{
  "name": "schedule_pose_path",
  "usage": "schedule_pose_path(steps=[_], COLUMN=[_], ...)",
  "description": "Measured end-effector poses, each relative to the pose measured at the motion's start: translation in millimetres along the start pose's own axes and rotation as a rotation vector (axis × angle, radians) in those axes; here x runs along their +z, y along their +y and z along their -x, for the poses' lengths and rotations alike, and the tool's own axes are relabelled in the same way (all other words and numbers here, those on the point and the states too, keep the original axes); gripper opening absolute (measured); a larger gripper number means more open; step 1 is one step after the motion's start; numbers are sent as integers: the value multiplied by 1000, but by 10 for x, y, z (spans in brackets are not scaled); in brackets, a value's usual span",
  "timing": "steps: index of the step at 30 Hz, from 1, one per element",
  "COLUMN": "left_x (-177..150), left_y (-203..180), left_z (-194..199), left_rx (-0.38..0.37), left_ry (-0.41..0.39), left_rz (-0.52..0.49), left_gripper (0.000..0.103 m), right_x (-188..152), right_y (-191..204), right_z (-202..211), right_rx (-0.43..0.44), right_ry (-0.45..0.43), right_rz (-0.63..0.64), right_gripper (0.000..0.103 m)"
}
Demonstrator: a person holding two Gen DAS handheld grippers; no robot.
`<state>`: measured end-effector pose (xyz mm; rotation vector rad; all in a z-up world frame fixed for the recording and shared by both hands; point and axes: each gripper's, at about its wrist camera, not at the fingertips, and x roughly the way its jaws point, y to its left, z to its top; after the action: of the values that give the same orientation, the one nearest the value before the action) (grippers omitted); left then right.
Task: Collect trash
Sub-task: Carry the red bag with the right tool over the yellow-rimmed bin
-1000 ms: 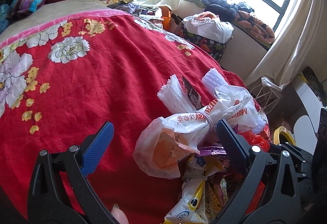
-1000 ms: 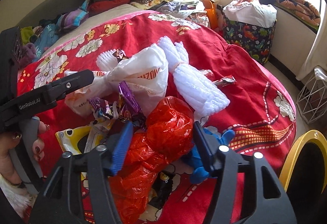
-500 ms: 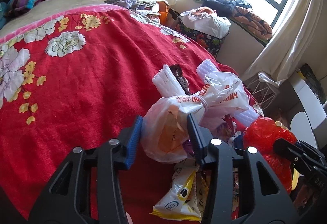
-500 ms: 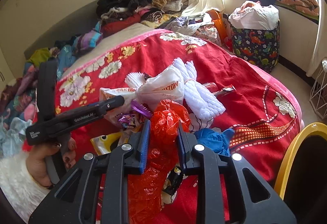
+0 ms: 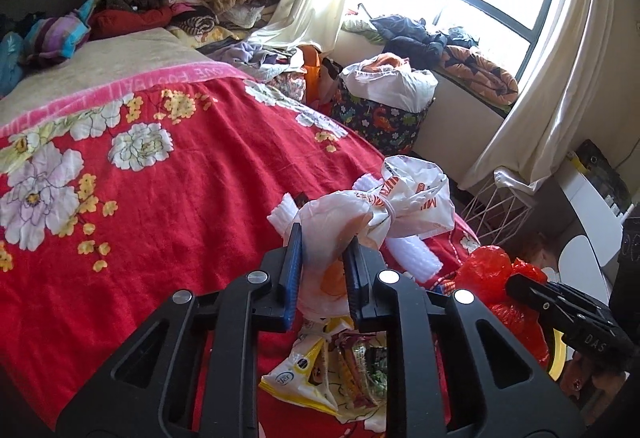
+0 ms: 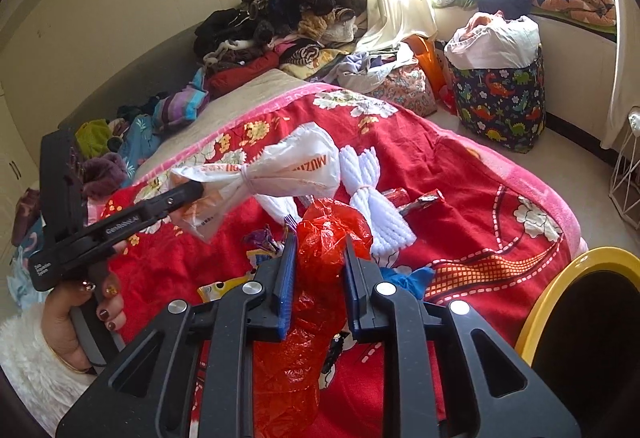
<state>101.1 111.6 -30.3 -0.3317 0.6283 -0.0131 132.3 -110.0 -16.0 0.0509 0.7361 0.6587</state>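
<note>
My left gripper (image 5: 323,246) is shut on a tied white plastic bag (image 5: 404,198) and holds it lifted above the red bedspread (image 5: 180,206); the bag also shows in the right wrist view (image 6: 280,166). My right gripper (image 6: 320,258) is shut on a crumpled red plastic bag (image 6: 324,238), raised off the bed; the red bag also shows in the left wrist view (image 5: 488,274). Snack wrappers (image 5: 320,370) and white foam net bundles (image 6: 376,194) lie on the bed below. A blue crumpled bag (image 6: 408,278) lies beside them.
A yellow-rimmed bin (image 6: 580,302) stands at the right by the bed's edge. A dinosaur-print hamper (image 6: 500,94) stands on the floor by the window. Clothes (image 6: 288,18) are piled at the bed's head. A white wire basket (image 5: 496,206) stands near the curtain.
Both grippers went from open to shut, the left on the white bag and the right on the red bag, and both lifted their bags up off the bed.
</note>
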Motion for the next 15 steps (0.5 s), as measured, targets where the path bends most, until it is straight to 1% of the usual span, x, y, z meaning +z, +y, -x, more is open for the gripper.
schedule_pose_path(steps=[3,6,15], left_x=[52,90,79], left_y=[-88,-209,-603], left_z=[125,205,279], left_rx=[-11,-11,-31], left_ry=[-23,-39,-42], left_rz=[14,6,-44], left_gripper=[14,14,13], right_x=[46,82,166], right_y=[-63,-141,-408], right_z=[99,200,531], right_rx=[-1,-4,-28], right_ry=[-14,-30,-82], right_rz=[-5,-13,-43], right_gripper=[20,20,20])
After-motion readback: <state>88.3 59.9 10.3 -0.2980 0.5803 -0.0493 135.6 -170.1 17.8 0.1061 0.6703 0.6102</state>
